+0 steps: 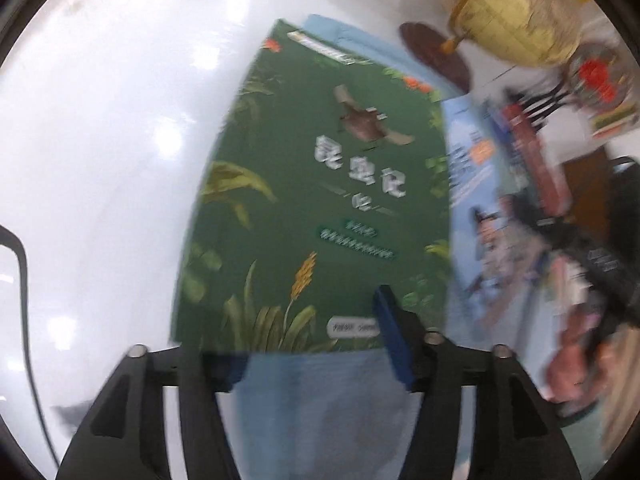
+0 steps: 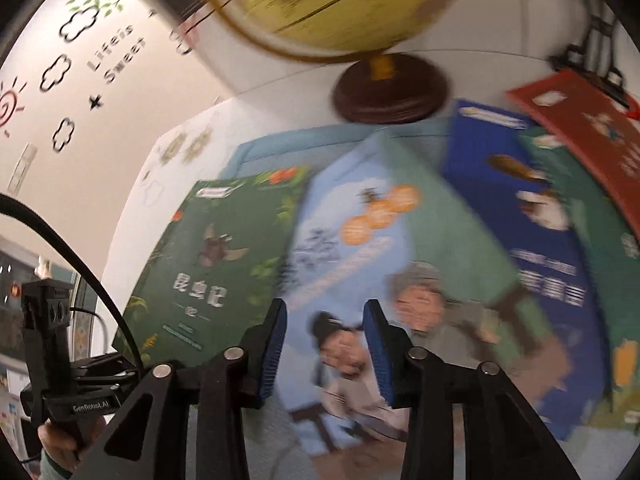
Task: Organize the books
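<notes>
The left gripper (image 1: 316,344) stands wide open, its jaws astride the near edge of the green book (image 1: 316,200), which seems, through blur, free of the pads. The right gripper (image 2: 325,344) is partly open and empty above the blue book (image 2: 360,248). Both books lie flat on a mat (image 2: 280,140) beside the globe (image 2: 332,4).

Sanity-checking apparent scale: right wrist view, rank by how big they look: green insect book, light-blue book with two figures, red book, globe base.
1. light-blue book, nearest the lens
2. green insect book
3. red book and globe base: not ranked; the red book is cut off by the frame edge
</notes>
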Demonstrator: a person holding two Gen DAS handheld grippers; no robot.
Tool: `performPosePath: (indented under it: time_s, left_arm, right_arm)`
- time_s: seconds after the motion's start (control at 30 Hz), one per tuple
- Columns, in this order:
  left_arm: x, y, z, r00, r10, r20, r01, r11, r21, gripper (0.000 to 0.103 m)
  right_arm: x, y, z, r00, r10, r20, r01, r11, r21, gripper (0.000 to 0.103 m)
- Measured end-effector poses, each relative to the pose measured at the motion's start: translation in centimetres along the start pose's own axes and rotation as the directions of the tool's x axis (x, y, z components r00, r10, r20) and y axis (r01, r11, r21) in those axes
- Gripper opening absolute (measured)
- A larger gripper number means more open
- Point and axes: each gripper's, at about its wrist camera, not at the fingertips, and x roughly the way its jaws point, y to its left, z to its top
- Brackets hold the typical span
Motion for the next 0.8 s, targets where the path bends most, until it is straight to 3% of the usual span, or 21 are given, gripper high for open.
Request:
performPosePath:
  time_s: [0.07,0.13,0.2,0.27,0.37,0.43,0.47,0.5,0.57,0.67,0.8]
  left_arm:
    - [-0.1,-0.1,-0.2,0.986,0.168,-0.007,-0.167,0.985,0.034,0.066]
    - [-0.1,-0.1,-0.8,0.955,0.296,-0.001,-0.295,0.951,0.092,0.066]
    - [0.0,-0.1,-1.4,0.94,0.34,-0.009,-0.337,0.935,0.108,0.066]
    - [-0.1,-0.1,-2.0,0.937,0.35,-0.006,-0.348,0.931,0.108,0.066]
    - [-0.4,-1.7,-2.9,0.958,0.288,0.018,-0.288,0.95,0.125,0.064]
    - [-0.6,-3.5,-3.6,0.982,0.183,0.034,-0.186,0.971,0.153,0.064]
    - [-0.6,-5.0,-4.0,0.997,0.077,0.028,-0.081,0.981,0.178,0.064]
    - [-0.4,-6.0,-4.2,1.0,0.005,0.02,-0.008,0.981,0.194,0.064]
    - [0.5,-8.4,-4.7,0.987,-0.159,-0.001,0.155,0.963,0.219,0.064]
    - [2.2,-10.5,-4.4,0.981,-0.192,-0.024,0.193,0.955,0.225,0.064]
    - [3.4,-11.1,-4.5,0.981,-0.191,-0.041,0.195,0.953,0.231,0.064]
  right_arm:
    - [-1.4,-1.7,-0.2,0.999,-0.027,0.037,0.026,0.999,0.038,0.051]
    - [-2.6,-2.9,-0.5,0.996,-0.058,0.066,0.055,0.997,0.054,0.052]
    - [-3.0,-4.5,-0.5,0.992,-0.101,0.07,0.096,0.993,0.075,0.052]
    - [-2.9,-5.9,-0.3,0.99,-0.126,0.06,0.12,0.988,0.098,0.052]
    - [-2.3,-6.9,0.3,0.985,-0.163,0.052,0.158,0.984,0.081,0.052]
    - [-1.4,-7.2,0.8,0.983,-0.178,0.035,0.175,0.982,0.068,0.051]
    - [-1.1,-7.4,0.9,0.984,-0.175,0.029,0.173,0.983,0.06,0.049]
    - [-0.9,-7.3,1.0,0.983,-0.181,0.04,0.179,0.983,0.047,0.049]
    - [-0.7,-6.8,1.2,0.985,-0.167,0.034,0.167,0.986,0.019,0.046]
    - [-0.6,-6.2,0.8,0.983,-0.182,0.013,0.182,0.983,-0.039,0.042]
    - [-1.4,-6.1,-1.0,0.993,-0.116,-0.034,0.113,0.991,-0.068,0.032]
